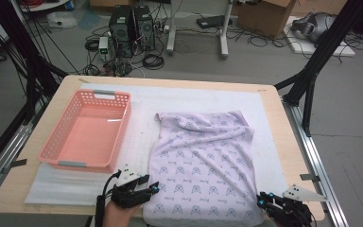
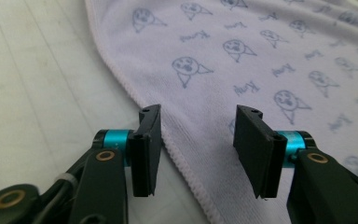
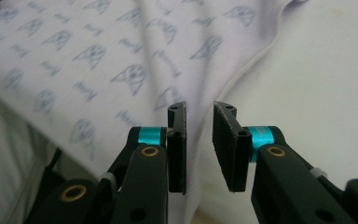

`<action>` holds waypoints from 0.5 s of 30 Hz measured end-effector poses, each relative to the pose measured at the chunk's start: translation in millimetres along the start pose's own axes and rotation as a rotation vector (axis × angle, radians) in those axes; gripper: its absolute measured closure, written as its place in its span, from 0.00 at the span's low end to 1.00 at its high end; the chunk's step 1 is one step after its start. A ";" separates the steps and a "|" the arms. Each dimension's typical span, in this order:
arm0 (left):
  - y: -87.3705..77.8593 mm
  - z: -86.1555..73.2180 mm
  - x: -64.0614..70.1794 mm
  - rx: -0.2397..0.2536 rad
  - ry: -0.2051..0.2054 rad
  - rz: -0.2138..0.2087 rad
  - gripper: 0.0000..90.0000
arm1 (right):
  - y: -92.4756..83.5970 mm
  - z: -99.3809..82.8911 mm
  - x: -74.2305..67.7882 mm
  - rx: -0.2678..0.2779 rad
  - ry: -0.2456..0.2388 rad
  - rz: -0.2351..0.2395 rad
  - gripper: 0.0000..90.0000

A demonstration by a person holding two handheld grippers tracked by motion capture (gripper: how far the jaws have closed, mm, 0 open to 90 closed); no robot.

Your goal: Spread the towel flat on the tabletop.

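Note:
A lavender towel printed with small blue faces lies spread on the white mat, rumpled at its far end. My left gripper sits at the towel's near left corner. In the left gripper view its jaws stand wide open, and the hemmed edge of the towel runs between them. My right gripper is at the near right corner. In the right gripper view it is open by a narrow gap, with the edge of the towel lying in that gap.
A pink plastic basket stands empty on the left of the white mat. The wooden table ends just beyond both grippers at the near edge. Black frame poles rise at both sides; cables and computers lie on the floor behind.

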State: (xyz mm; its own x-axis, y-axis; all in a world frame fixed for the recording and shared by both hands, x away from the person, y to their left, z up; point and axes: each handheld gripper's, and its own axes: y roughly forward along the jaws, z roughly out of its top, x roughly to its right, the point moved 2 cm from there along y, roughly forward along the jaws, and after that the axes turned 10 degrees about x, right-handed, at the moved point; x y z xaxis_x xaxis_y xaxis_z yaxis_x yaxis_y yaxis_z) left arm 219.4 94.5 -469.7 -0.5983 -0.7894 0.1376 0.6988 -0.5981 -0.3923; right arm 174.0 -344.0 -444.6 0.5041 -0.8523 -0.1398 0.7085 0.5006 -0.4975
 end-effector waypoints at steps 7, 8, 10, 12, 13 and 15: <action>-26.4 -8.9 4.8 -0.031 0.006 -0.020 0.97 | 24.5 11.2 11.0 0.003 0.018 -0.083 0.76; -33.4 -11.6 4.4 -0.035 0.004 -0.027 0.97 | 28.1 13.5 11.4 0.005 0.020 -0.090 0.73; -46.4 -16.8 4.2 -0.037 0.007 -0.035 0.97 | 36.8 18.0 11.5 0.015 0.017 -0.090 0.70; -54.6 -20.7 4.8 -0.035 0.007 -0.052 0.96 | 48.6 22.1 9.9 0.012 0.013 -0.076 0.71; -56.8 -21.9 4.6 -0.035 0.005 -0.049 0.96 | 52.8 22.7 8.8 0.009 0.005 -0.074 0.73; -57.0 -22.2 2.9 -0.029 -0.009 -0.052 0.91 | 62.1 21.7 4.6 -0.028 -0.004 -0.062 0.80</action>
State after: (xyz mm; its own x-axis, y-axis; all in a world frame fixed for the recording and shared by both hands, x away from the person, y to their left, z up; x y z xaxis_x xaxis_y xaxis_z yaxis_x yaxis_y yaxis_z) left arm 169.1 129.4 -467.1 -0.6300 -0.7585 0.1665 0.6553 -0.6343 -0.4102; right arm 231.1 -313.6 -457.6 0.4616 -0.8809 -0.1045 0.7245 0.4424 -0.5286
